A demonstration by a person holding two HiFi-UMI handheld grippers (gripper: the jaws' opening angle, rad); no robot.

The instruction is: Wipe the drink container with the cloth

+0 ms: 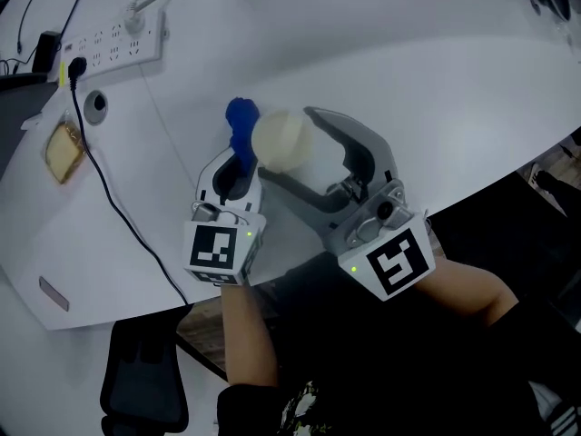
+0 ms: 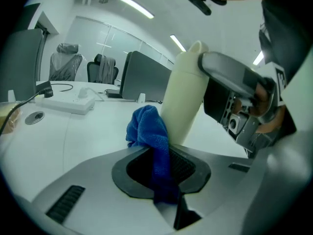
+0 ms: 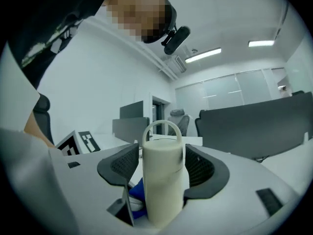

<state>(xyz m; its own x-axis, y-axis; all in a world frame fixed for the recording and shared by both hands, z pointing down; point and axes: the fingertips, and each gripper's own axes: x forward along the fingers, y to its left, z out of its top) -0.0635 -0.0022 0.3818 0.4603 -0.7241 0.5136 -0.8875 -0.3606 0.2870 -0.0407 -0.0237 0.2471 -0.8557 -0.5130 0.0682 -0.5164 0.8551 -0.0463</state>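
Note:
A cream drink container (image 1: 283, 142) with a loop handle is held above the white table (image 1: 436, 80), lying towards the left between the jaws of my right gripper (image 1: 292, 151), which is shut on it. In the right gripper view the container (image 3: 164, 180) fills the gap between the pads. My left gripper (image 1: 240, 158) is shut on a blue cloth (image 1: 241, 127) whose bunched end touches the container's left side. The left gripper view shows the cloth (image 2: 151, 141) pinched between the jaws and resting against the container (image 2: 185, 102).
A white power strip (image 1: 113, 44) lies at the back left with a black cable (image 1: 109, 193) trailing to the table's front edge. A round grommet (image 1: 95, 105) and a tan object (image 1: 64, 151) sit at the left. A black chair (image 1: 145, 384) stands below the edge.

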